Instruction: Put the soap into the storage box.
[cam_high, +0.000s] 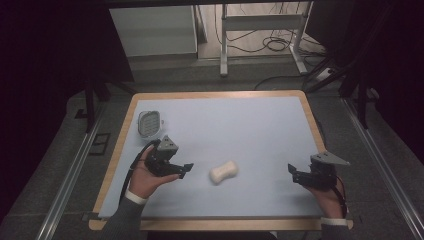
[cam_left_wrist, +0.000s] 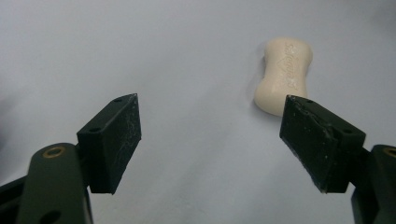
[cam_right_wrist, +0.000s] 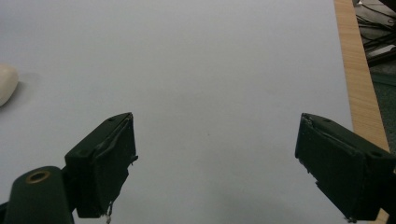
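My pale blue mat (cam_high: 250, 125) sits in a dim room. The soap bar (cam_high: 223, 172) lies low centre, a soap dish (cam_high: 148, 123) at upper left. I hold the left gripper (cam_high: 184, 171) spread wide just beside the bar, probably lining up; the right gripper (cam_high: 294, 175) waits released, well apart.

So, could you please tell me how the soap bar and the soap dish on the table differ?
The soap bar is cream and solid with a pinched waist; the soap dish is pale grey with a ridged or slotted top. The soap bar lies near the middle of the table, between the two grippers, while the soap dish sits nearer the far left corner. Both rest on the blue surface, untouched.
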